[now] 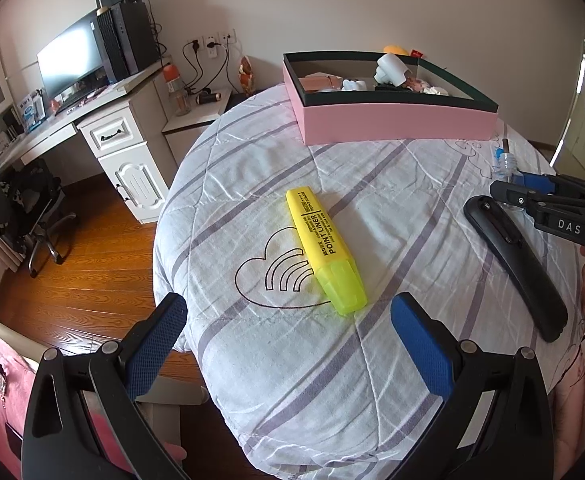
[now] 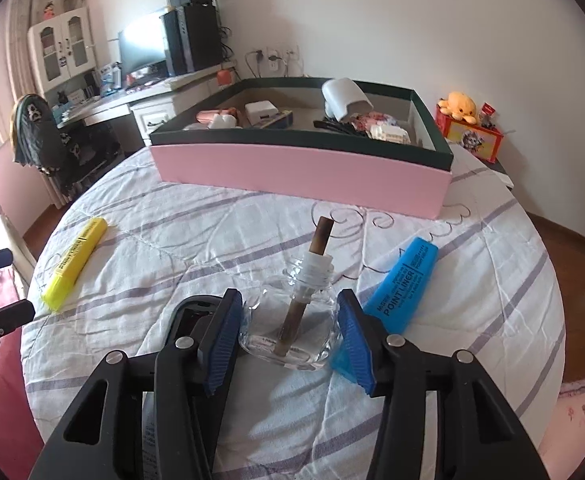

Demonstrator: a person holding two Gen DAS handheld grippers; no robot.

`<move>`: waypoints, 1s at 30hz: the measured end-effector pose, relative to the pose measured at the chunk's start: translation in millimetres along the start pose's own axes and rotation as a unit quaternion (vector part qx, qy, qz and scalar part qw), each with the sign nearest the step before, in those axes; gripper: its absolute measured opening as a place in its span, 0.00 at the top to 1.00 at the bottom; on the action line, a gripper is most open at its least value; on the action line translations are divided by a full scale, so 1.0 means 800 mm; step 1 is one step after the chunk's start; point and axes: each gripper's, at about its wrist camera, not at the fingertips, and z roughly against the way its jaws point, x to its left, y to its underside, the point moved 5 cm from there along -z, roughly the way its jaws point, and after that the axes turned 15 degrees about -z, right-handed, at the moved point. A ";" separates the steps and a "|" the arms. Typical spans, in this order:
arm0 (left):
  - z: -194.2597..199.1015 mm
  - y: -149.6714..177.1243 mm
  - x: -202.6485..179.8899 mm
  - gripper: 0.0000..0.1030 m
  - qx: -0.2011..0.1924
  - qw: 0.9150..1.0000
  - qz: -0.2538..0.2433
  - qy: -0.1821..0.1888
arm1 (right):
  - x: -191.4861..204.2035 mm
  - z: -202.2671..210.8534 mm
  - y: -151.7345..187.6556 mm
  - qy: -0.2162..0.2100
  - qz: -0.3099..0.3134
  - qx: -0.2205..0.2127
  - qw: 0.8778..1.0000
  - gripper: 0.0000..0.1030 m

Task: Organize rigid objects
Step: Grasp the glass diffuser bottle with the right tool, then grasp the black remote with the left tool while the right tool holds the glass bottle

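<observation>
A yellow highlighter (image 1: 324,254) lies on the striped quilt just ahead of my open, empty left gripper (image 1: 288,316); it also shows in the right wrist view (image 2: 75,264). A clear glass bottle (image 2: 292,320) with a brown wick stick sits between the pads of my right gripper (image 2: 290,336), which stands open around it, pads close to its sides. A blue highlighter (image 2: 402,284) lies just right of the bottle. A black curved handle-like object (image 1: 516,272) lies at the right. The pink box (image 2: 292,172) with a dark rim holds several small items.
The quilt-covered surface (image 1: 292,380) drops off at left to a wooden floor (image 1: 92,272). A white desk with monitor (image 1: 72,64) and an office chair (image 1: 32,208) stand at left. A plush toy on a red box (image 2: 468,124) sits behind the pink box.
</observation>
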 end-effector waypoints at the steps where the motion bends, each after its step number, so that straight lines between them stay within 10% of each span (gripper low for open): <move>1: 0.000 0.000 0.000 0.00 0.000 1.000 0.000 -0.001 | -0.001 0.002 0.000 -0.003 -0.003 -0.003 1.000 0.51; 14: 0.008 -0.005 -0.008 0.00 -0.007 1.000 -0.005 0.002 | -0.043 0.078 0.001 -0.025 -0.037 -0.010 0.999 0.51; 30: 0.017 -0.037 -0.075 0.00 -0.029 0.999 -0.012 0.043 | -0.081 0.050 0.043 -0.011 -0.056 0.019 0.998 0.48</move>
